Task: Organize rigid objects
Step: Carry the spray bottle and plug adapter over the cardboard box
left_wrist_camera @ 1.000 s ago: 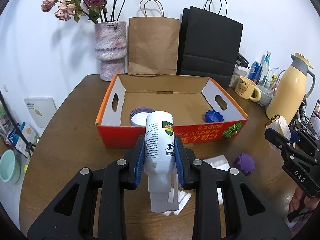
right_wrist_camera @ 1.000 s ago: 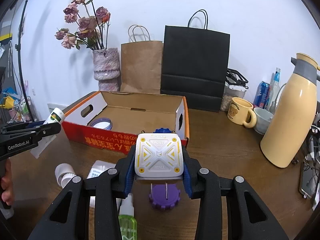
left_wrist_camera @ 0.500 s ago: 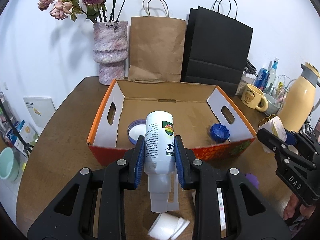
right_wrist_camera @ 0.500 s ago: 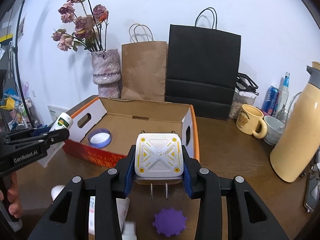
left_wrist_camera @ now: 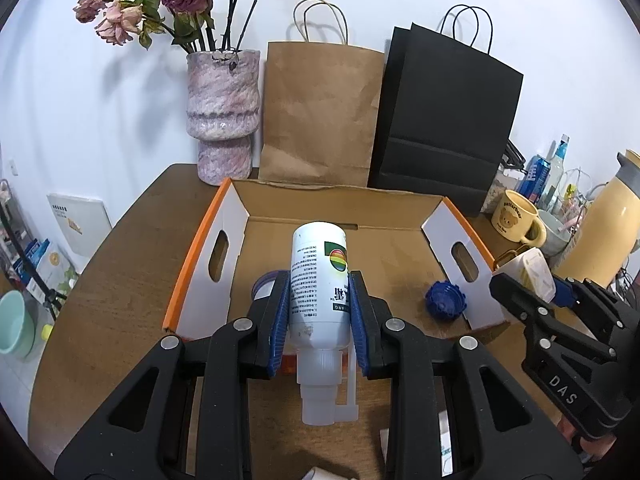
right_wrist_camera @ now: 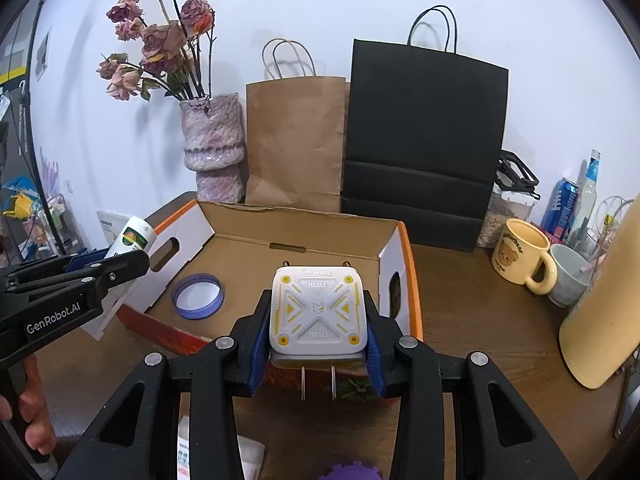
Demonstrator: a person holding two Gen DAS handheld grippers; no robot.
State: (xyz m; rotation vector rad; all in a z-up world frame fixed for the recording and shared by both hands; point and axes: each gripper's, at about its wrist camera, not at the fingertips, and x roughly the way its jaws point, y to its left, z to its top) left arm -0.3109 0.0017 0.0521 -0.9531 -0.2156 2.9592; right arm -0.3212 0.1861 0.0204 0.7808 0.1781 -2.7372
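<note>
Your left claw (left_wrist_camera: 319, 322) is clamped on a white bottle (left_wrist_camera: 320, 280), blue pads pressing both sides. Its long axis runs away from you, base far, nozzle near, hanging over the near wall of the box (left_wrist_camera: 208, 248), so the drop spot lies straight ahead and below. Inside sit a purple ring (left_wrist_camera: 262, 280), half hidden behind the claw, and a blue cap (left_wrist_camera: 445, 302) toward the right wall. Label text is too small to read. At right, the other claw's arm reads "DAS".

Your right claw (right_wrist_camera: 318, 334) is closed on a white-and-yellow charger (right_wrist_camera: 318, 314), prongs pointing back at you, marked "POWER" and "MGALL". It hovers over the box's (right_wrist_camera: 404, 264) near right corner; the floor lies just ahead. The left claw's arm reads "GenRobot.AI". Both seem about equally near the box.
</note>
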